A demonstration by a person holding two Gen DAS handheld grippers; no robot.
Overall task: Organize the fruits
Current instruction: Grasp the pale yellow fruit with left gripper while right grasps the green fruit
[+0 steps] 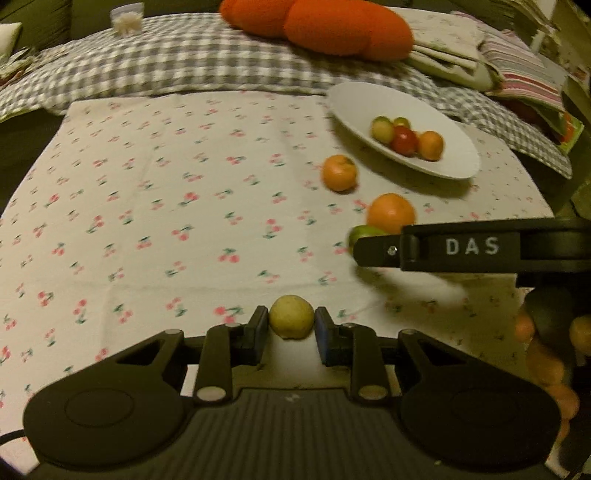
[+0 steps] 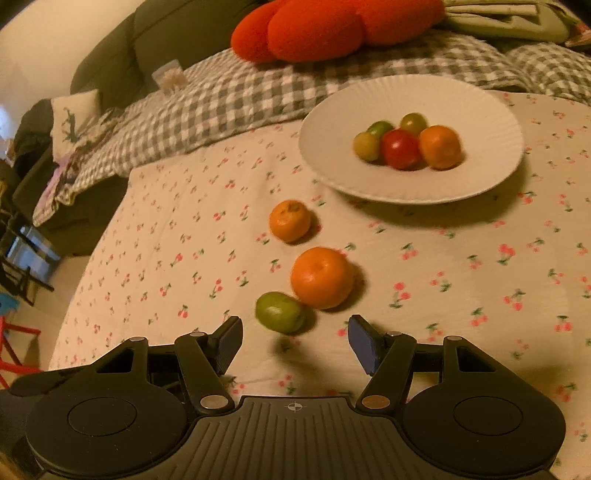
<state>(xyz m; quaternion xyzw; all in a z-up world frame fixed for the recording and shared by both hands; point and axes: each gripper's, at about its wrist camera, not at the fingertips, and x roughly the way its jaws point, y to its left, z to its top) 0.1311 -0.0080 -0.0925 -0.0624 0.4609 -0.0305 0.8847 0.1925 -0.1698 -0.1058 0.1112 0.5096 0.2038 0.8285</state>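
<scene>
My left gripper [image 1: 291, 322] is shut on a small yellow fruit [image 1: 291, 316], its pads pressing both sides. A white plate [image 1: 354, 107] [image 2: 332, 162] at the far right holds several small fruits: green ones, a red one [image 2: 400, 148] and an orange one [image 2: 440, 146]. Loose on the cherry-print cloth lie a small orange [image 2: 290, 220] [image 1: 340, 172], a bigger orange [image 2: 322, 282] [image 1: 391, 212] and a green fruit [image 2: 280, 312] [image 1: 360, 234]. My right gripper [image 2: 295, 341] stands open just short of the green fruit, holding nothing. Its finger [image 1: 376, 251] crosses the left wrist view at right.
Behind the cloth a grey checked blanket [image 1: 184, 70] covers a couch, with an orange-red cushion [image 1: 325, 26] [image 2: 314, 29] and folded fabrics [image 1: 517, 70] on it. A small clear box [image 1: 127, 16] sits far left. The cloth's left edge [image 2: 110, 236] drops toward the floor.
</scene>
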